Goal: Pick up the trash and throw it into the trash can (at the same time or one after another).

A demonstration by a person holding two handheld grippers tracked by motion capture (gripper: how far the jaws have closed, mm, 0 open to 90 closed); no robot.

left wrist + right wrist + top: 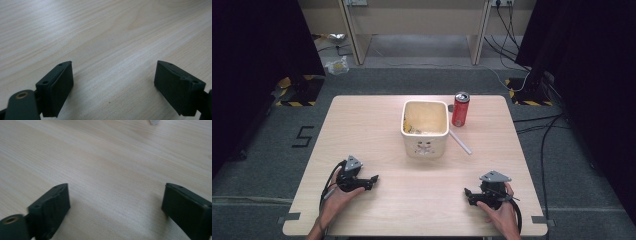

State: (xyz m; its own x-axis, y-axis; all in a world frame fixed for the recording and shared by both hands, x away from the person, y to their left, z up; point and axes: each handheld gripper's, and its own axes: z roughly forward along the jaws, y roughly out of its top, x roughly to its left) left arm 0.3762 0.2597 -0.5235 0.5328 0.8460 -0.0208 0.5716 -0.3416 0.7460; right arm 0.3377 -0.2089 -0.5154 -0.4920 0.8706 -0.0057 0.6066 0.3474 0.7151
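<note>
The white straw [460, 142] lies flat on the table [377, 120], between the cream bin [425, 129] and the right gripper [469, 194], its far end close to the red can [460, 109]. It looks light, thin and smooth, so it may roll or slip away under a careless touch, and squeezing hard could flatten it. The near end, pointing toward the right gripper, seems the best place to pinch, across its width, since that end lies clear of the bin's side. The can stands just behind and looks easy to tip; the bin sits close on the other side. Both grippers rest near the front edge, fingers spread wide with nothing between them: left gripper [373, 178] well apart from everything.
</note>
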